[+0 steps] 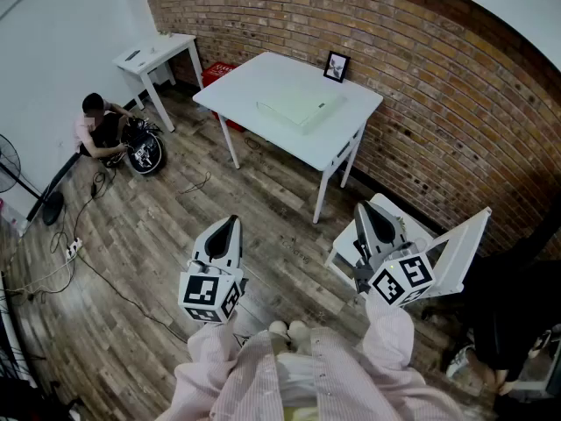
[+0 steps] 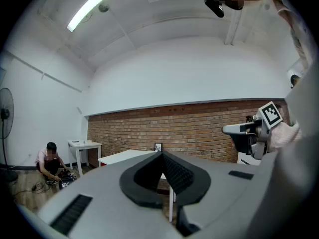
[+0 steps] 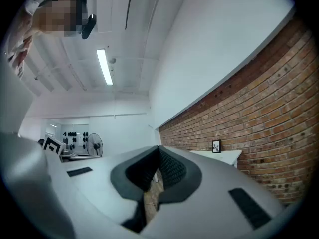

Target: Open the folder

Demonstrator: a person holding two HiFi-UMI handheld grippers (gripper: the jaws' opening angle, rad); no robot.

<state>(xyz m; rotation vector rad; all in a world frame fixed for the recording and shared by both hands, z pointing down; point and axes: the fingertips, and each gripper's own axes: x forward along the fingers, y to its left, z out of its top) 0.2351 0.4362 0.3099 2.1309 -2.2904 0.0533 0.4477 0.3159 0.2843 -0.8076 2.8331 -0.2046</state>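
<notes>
Left gripper and right gripper, jaws pressed together on nothing, over plank floor, well apart from the pale folder lying flat on white table near picture frame; white chair just beside right gripper.

The head view looks steeply down; both gripper views look roughly level, all sharing the distant table.

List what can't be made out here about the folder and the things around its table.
- Folder: head view, too small and pale against the white table to tell its opening edge.
- Picture frame: too small in every view to read its image.
- Red crate: head view, mostly hidden behind the table.
- Fan: head view, cut off by the left edge.
</notes>
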